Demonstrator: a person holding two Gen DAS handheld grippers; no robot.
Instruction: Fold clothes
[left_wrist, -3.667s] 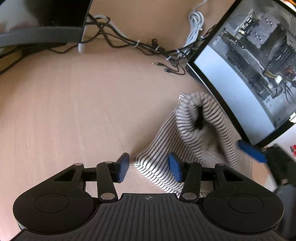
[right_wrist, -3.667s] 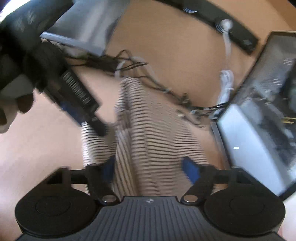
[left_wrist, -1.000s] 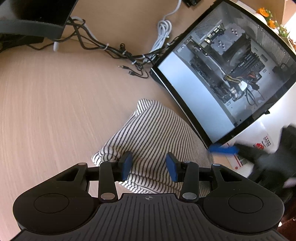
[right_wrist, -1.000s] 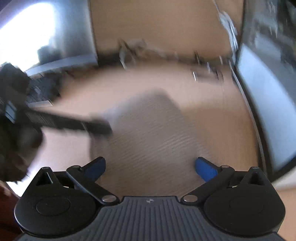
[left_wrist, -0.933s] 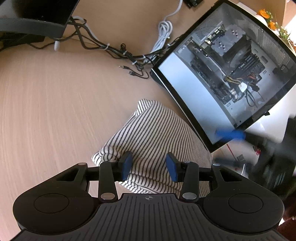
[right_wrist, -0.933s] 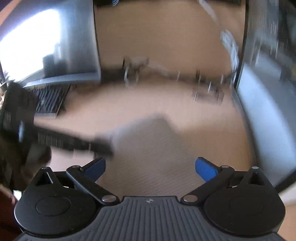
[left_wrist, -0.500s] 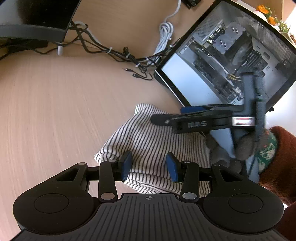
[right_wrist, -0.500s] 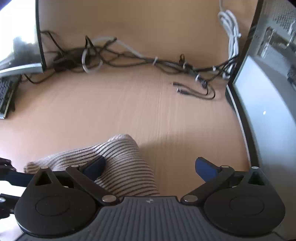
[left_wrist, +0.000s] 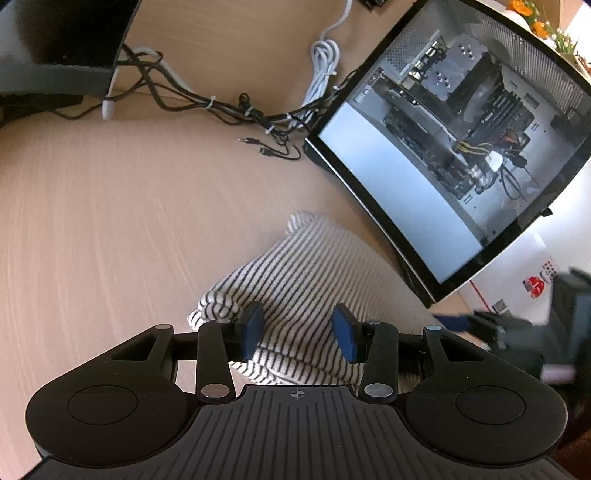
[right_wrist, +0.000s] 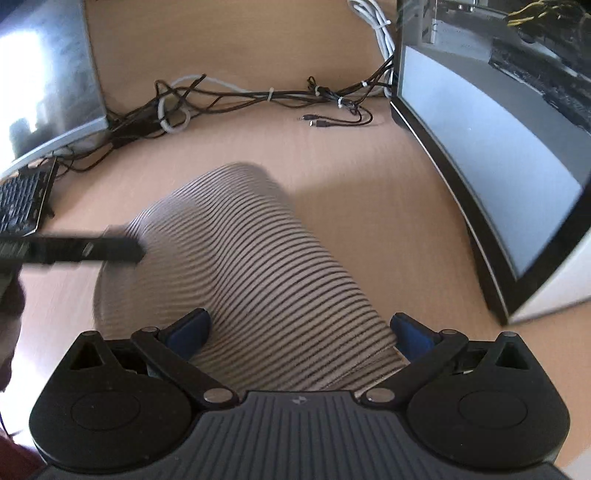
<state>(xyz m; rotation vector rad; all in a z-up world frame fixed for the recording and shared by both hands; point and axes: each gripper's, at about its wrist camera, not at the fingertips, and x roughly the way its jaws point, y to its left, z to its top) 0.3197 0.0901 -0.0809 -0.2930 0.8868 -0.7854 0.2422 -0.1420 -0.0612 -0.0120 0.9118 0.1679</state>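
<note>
A black-and-white striped garment (left_wrist: 310, 280) lies folded in a compact bundle on the wooden desk, next to the PC case; it also shows in the right wrist view (right_wrist: 258, 266), blurred by motion. My left gripper (left_wrist: 297, 332) is open, its blue pads just above the bundle's near edge, holding nothing. My right gripper (right_wrist: 297, 334) is wide open over the bundle's near end, empty. In the left wrist view the right gripper (left_wrist: 480, 325) is a blur at the right edge. In the right wrist view the left gripper's fingers (right_wrist: 92, 249) reach in from the left beside the bundle.
A glass-sided PC case (left_wrist: 461, 147) stands close on the right. Tangled cables (left_wrist: 229, 107) lie along the back of the desk. A monitor base (left_wrist: 55, 66) is at the back left, and a keyboard (right_wrist: 22, 199) at the left.
My right gripper has pulled back off the bundle toward the right and near side. My left gripper has stayed open at the bundle's near edge. The garment has stayed folded on the desk.
</note>
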